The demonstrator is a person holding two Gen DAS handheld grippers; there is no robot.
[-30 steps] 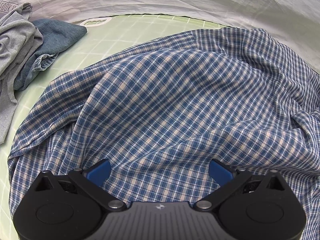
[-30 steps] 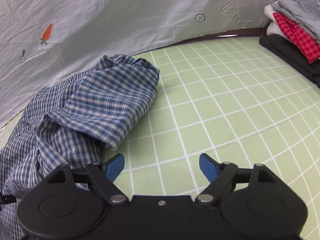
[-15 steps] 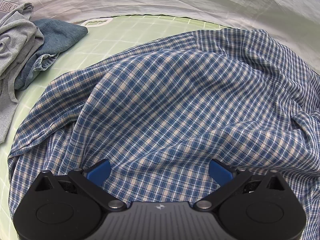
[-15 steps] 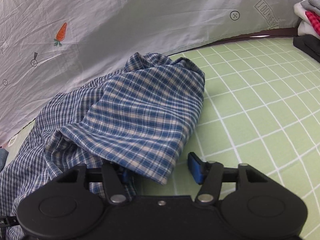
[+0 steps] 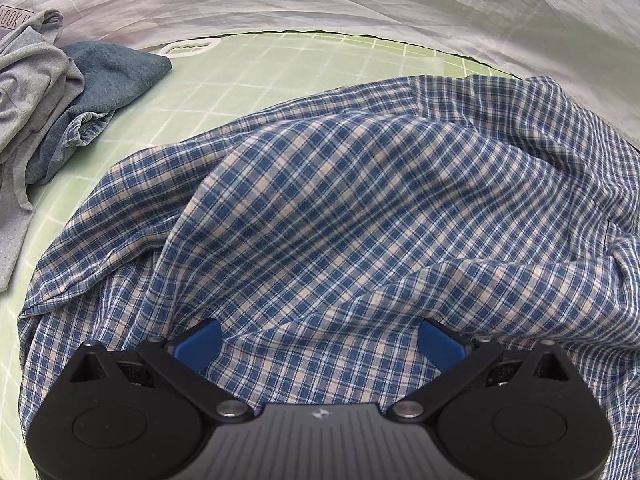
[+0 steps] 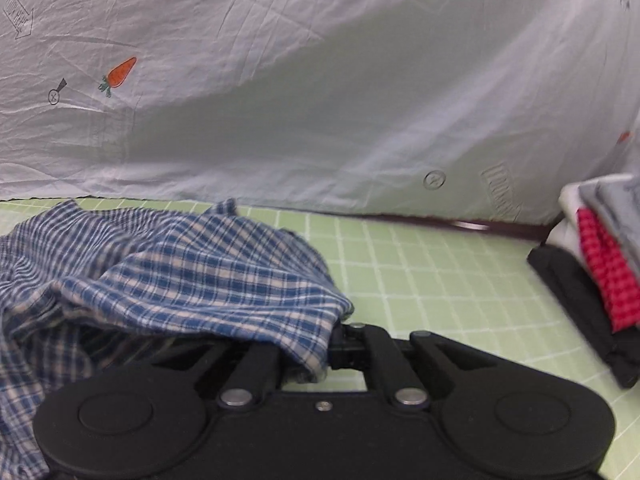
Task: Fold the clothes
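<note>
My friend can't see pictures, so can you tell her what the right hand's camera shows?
The right gripper is shut on the edge of a blue checked shirt, which lies crumpled on a green squared mat. A pale sheet with a carrot print hangs behind, and folded clothes are stacked at the right.

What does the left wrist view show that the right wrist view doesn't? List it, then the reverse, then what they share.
Left wrist only: the left gripper, fingers spread over the cloth; a grey garment on blue denim.

Right wrist only: the right gripper shut on the shirt's edge; a folded stack with red check.

Both: the blue plaid shirt, the green grid mat, the white printed sheet.
</note>
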